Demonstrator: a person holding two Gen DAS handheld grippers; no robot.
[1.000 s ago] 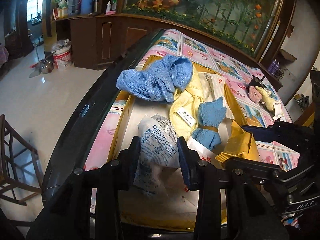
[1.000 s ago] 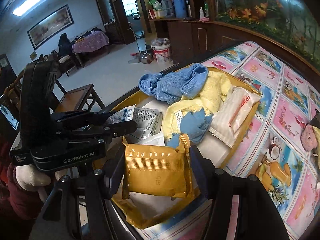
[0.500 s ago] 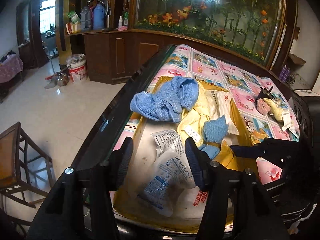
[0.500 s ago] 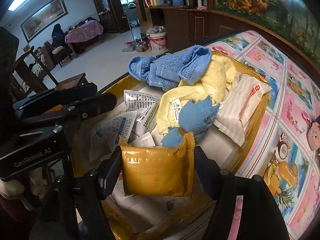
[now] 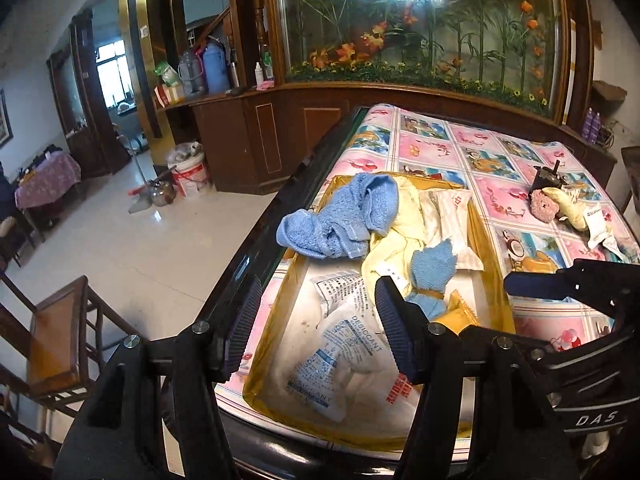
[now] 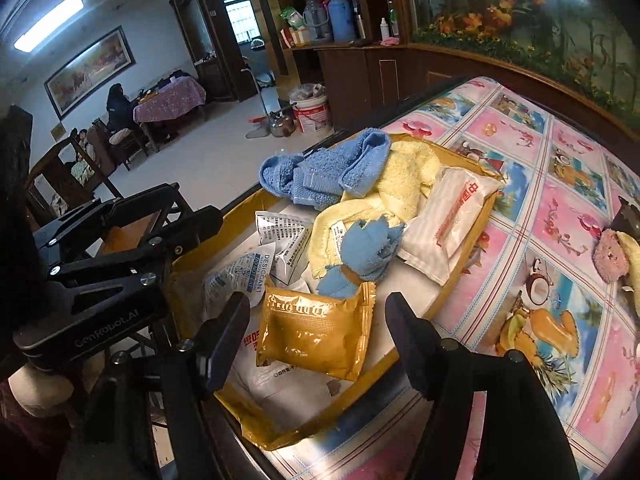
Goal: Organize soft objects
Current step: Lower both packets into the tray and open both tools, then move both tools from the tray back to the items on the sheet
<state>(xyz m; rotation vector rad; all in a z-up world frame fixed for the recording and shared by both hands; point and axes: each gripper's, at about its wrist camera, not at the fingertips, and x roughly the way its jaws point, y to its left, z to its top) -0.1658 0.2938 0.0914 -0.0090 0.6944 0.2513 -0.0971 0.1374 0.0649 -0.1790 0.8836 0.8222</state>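
A gold tray (image 5: 489, 264) on the table holds a blue towel (image 5: 340, 220), a yellow towel (image 5: 400, 236), a white tissue pack (image 5: 452, 220), a small blue cloth (image 5: 434, 264) and a white desiccant packet (image 5: 344, 360). My left gripper (image 5: 316, 328) hovers open above the desiccant packet without touching it. In the right wrist view an orange foil packet (image 6: 308, 320) lies in the tray (image 6: 240, 216). My right gripper (image 6: 318, 340) is open around it, both fingers clear of its sides. The blue towel (image 6: 324, 172) drapes over the tray's far corner.
A pink plush toy (image 5: 544, 208) and a yellow one lie on the patterned tablecloth (image 5: 500, 152) to the right of the tray. The table's dark edge (image 5: 256, 256) runs along the left, with a wooden chair (image 5: 56, 328) on the floor beyond it.
My left gripper opened, let go of the desiccant packet and drew up and back. My right gripper opened off the orange packet, which now lies in the tray.
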